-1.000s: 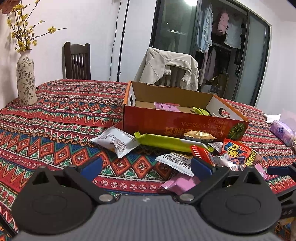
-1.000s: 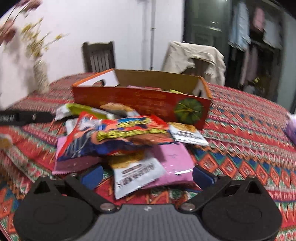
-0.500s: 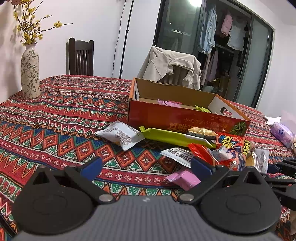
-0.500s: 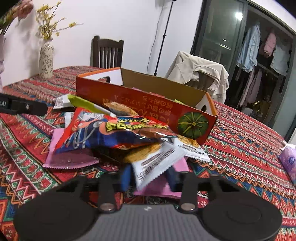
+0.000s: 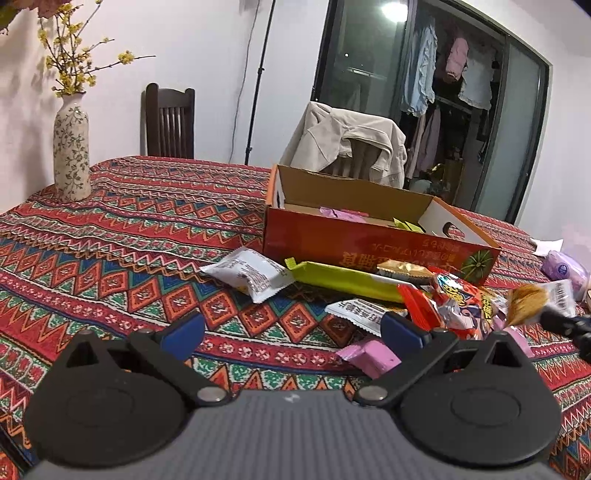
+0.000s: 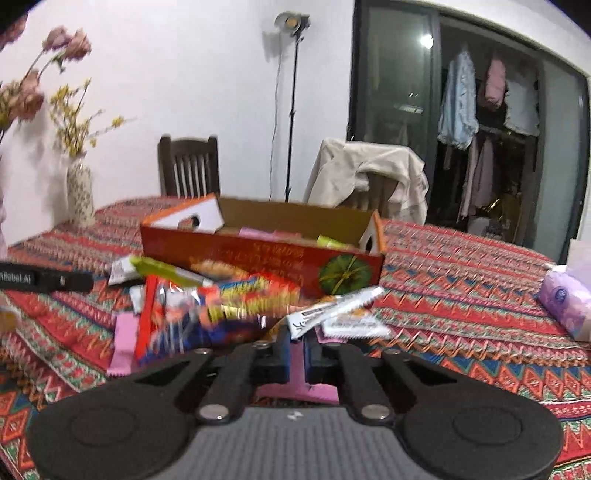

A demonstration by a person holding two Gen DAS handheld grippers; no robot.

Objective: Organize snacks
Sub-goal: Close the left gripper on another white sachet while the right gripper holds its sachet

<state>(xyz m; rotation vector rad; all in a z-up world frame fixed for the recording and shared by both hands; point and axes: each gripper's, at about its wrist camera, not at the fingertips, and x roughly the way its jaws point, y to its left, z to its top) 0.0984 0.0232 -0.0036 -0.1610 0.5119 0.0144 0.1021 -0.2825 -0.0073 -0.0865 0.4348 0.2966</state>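
Since your right gripper (image 6: 295, 349) has just closed onto white packet (image 6: 332, 308), red box (image 6: 262, 254) lies straight ahead beyond it; packet slants up-right. Left gripper (image 5: 291, 330) gapes empty, nearer-left of box.

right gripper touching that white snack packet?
Touching. Right wrist view: right gripper has just closed, its blue pads clamping the white snack packet by its lower edge.

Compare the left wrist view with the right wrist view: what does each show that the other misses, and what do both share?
Left wrist only: the open left gripper, nothing between its fingers. Right wrist only: the lamp on a stand, and the right gripper shut on a white snack packet. Both: the orange cardboard box, the long green bar, the vase.
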